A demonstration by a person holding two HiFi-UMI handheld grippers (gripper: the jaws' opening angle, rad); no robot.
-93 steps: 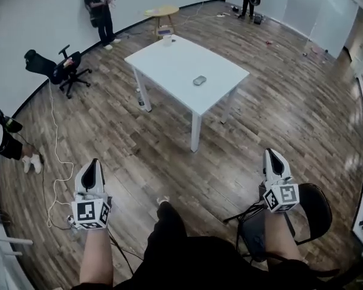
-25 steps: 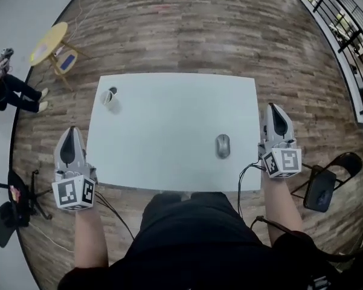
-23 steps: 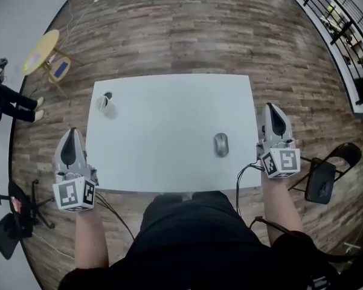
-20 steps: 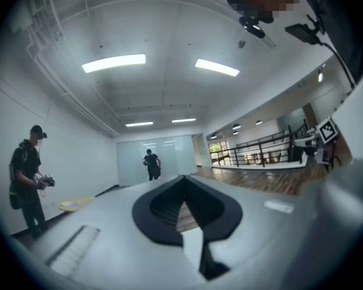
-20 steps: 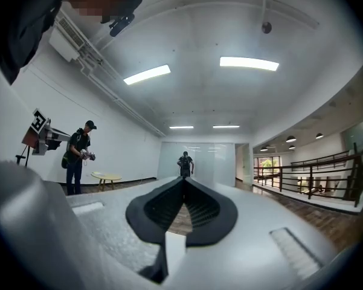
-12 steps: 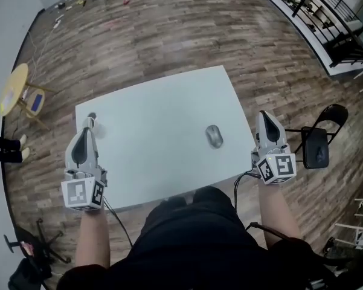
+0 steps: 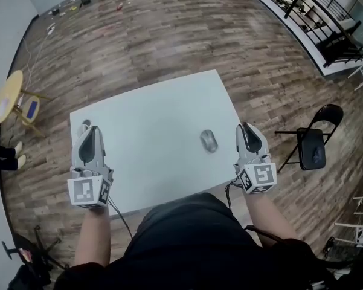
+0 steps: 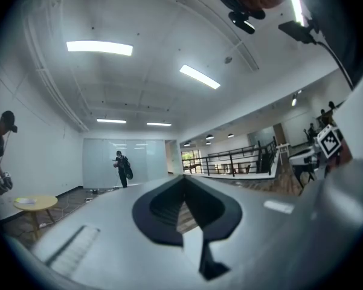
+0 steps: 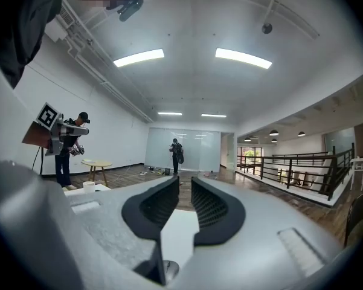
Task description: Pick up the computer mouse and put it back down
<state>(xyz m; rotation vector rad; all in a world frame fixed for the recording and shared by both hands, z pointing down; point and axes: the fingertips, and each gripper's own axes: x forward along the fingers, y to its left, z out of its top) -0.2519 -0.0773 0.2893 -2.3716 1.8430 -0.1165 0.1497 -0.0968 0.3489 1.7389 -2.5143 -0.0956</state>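
A grey computer mouse (image 7: 208, 140) lies on the white table (image 7: 151, 138), right of centre. My right gripper (image 7: 246, 128) hovers at the table's right edge, a short way right of the mouse and not touching it. Its jaws are opening: in the right gripper view a narrow gap (image 9: 185, 189) shows between them with only the table top behind it. My left gripper (image 7: 90, 129) is over the table's left edge, far from the mouse. Its jaws (image 8: 182, 186) meet with nothing in them.
A white cup (image 7: 84, 125) stands at the table's left edge just beyond the left gripper's tip; it also shows in the right gripper view (image 9: 89, 186). A black folding chair (image 7: 314, 144) stands right of the table. A small yellow round table (image 7: 9, 95) is far left.
Both grippers have come inward over the table's edges: the left towards the cup, the right closer to the mouse. The mouse has stayed where it lay.
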